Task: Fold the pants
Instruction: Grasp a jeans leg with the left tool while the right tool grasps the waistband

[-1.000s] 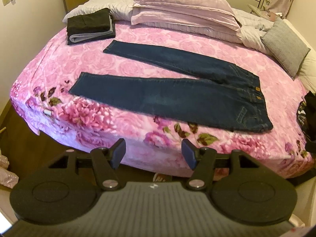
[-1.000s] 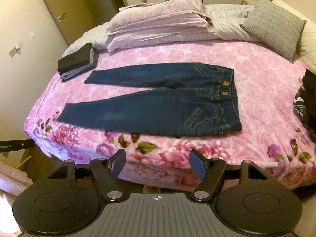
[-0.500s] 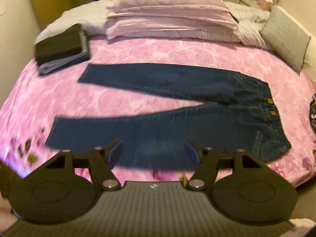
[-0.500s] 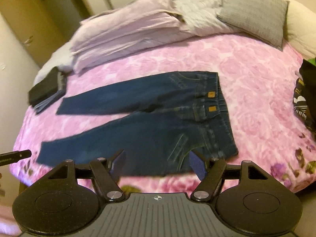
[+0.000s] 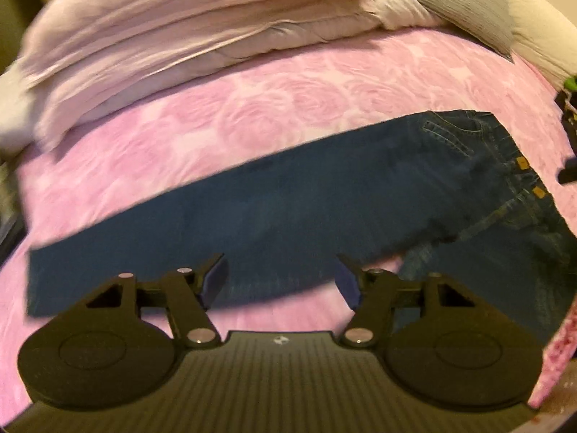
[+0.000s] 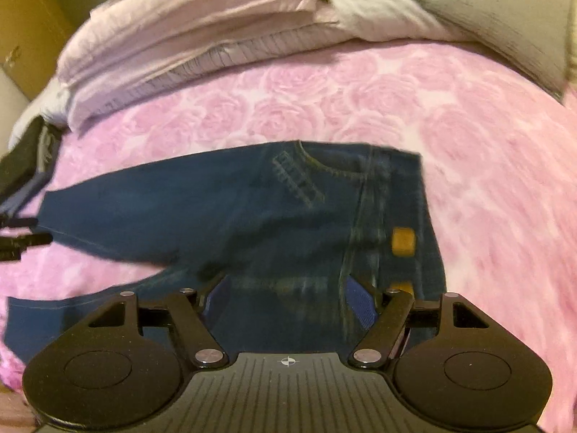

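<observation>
A pair of dark blue denim jeans (image 5: pixel 324 209) lies flat, legs spread, on a pink rose-patterned plush blanket (image 5: pixel 252 108) covering the bed. The left wrist view takes in the far leg almost to its hem at the left, with the waistband and two small yellow tabs at the right edge, and a strip of pink blanket showing between the two legs just past the fingers. The right wrist view instead sits over the seat of the jeans (image 6: pixel 288 223), showing the stitched pocket, the waistband with an orange-yellow leather patch (image 6: pixel 403 240), and at the far left a dark folded stack of clothes (image 6: pixel 20 166) that the left view does not show; a black part of the other tool juts in at that same left edge. Both views show the stack of pale lilac folded bedding (image 5: pixel 173 32) and a grey textured cushion (image 6: pixel 505 14) at the head of the bed. The left gripper (image 5: pixel 281 281) has its jaws well apart and closing slightly, nothing between the blue pads, which hover above the far leg and the blanket gap. The right gripper (image 6: pixel 288 303) stands wide apart, empty, poised over the crotch and waistband; whether its tips touch the denim cannot be told.
</observation>
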### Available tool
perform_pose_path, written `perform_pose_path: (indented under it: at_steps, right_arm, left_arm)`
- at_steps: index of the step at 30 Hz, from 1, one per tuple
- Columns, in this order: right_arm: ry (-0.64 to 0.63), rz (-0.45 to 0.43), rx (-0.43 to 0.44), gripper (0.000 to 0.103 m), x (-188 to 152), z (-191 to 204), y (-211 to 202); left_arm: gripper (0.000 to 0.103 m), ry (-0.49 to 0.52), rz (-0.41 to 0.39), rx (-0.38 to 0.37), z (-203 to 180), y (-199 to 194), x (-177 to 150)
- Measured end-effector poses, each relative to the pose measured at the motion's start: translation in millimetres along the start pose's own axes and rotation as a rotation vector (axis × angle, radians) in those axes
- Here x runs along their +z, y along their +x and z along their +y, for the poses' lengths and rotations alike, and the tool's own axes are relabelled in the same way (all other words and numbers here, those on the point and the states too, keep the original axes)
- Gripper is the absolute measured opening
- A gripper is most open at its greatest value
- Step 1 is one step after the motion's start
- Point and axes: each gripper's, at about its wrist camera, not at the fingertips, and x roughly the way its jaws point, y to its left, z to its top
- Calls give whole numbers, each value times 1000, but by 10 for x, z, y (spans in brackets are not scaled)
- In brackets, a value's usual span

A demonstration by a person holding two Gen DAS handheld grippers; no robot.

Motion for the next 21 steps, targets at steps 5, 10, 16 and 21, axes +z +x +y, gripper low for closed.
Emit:
perform_pose_path:
  at_steps: [5, 10, 16, 21]
  right_arm:
    - [-84, -13, -4, 68, 626, -166, 698]
    - [-216, -4, -26, 68, 1151, -294, 1290]
    - [-354, 50, -53, 68, 1350, -433, 1789]
    - [-394, 133, -78, 62, 1296, -530, 2123]
  left_arm:
    - [58, 83, -26, -68, 332, 808, 476]
    - [58, 197, -5, -137, 614, 1466, 810]
    - [43, 326, 82, -157, 837, 1888, 787]
    - [39, 323, 101, -209, 1002, 1984, 699]
